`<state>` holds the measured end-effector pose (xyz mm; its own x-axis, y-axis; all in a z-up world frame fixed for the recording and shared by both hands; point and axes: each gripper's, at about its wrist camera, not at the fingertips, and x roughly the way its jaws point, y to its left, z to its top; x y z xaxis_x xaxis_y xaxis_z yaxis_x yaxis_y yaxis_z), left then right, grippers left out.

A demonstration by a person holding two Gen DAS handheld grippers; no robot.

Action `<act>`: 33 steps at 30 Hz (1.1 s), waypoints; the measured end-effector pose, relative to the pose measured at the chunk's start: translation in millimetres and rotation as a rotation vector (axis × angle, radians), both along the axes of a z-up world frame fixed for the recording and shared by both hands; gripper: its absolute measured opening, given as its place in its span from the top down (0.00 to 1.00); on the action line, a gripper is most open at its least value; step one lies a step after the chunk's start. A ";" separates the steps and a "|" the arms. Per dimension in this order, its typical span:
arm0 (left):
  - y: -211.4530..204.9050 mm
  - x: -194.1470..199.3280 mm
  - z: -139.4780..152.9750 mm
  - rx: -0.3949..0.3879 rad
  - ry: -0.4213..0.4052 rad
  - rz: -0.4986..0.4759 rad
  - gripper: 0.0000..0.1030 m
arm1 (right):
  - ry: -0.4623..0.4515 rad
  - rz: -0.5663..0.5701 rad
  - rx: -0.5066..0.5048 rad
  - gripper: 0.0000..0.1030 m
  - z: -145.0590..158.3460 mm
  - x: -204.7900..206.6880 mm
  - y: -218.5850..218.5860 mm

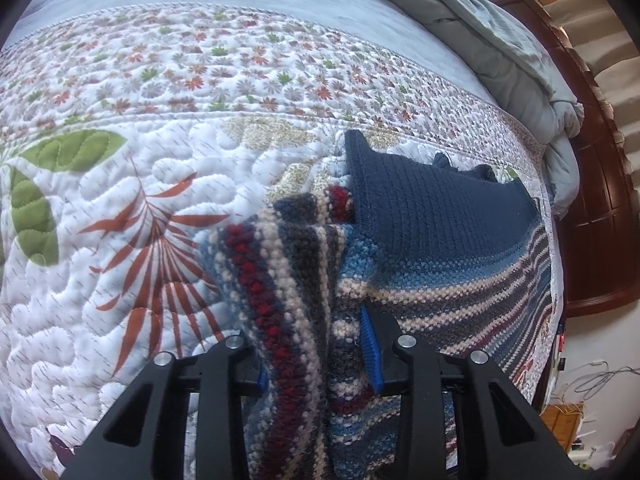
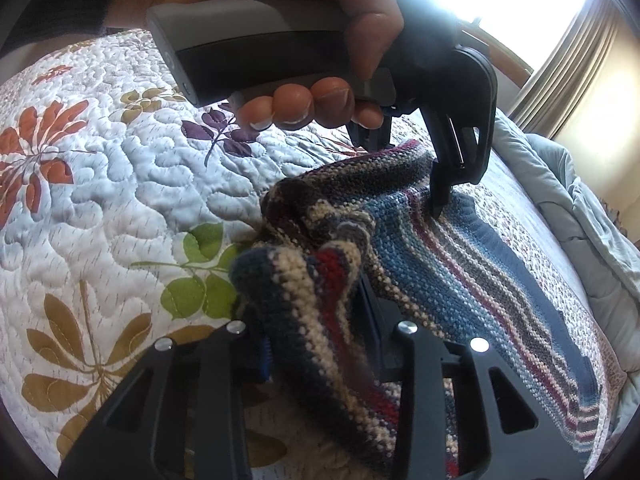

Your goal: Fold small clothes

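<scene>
Left gripper [image 1: 320, 360] clamped on a bunched edge of the striped blue, red and cream knitted sweater [image 1: 440, 240]; right gripper [image 2: 316, 344] likewise pinching another gathered fold. Beyond — garment partly lifted, the rest spread on the floral quilted bedspread [image 1: 120, 220]. Fold apparently just begun, most remaining. No containers visible.

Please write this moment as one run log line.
step: folding | left gripper: shut on sweater | right gripper: shut on sweater | surface: quilt
</scene>
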<state>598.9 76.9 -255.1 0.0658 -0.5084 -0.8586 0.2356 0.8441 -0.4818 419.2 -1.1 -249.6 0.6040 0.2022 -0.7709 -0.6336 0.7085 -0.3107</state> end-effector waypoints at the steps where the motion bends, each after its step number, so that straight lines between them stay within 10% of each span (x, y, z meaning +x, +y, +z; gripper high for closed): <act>1: -0.8 0.1 0.4 0.003 -0.001 -0.002 0.67 | 0.000 0.000 0.002 0.69 -0.1 -0.7 0.3; 11: -4.5 0.9 12.4 0.014 -0.014 0.001 0.72 | -0.004 -0.010 0.045 0.86 11.1 1.5 -5.3; 33: -59.3 -10.8 103.6 0.104 -0.084 0.002 0.73 | -0.071 -0.062 0.144 0.89 86.9 -14.7 -59.1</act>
<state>588.1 17.6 -151.5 0.1407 -0.4171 -0.8979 0.2694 0.8888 -0.3707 404.5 -60.3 -162.7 0.6709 0.2683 -0.6913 -0.5672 0.7861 -0.2455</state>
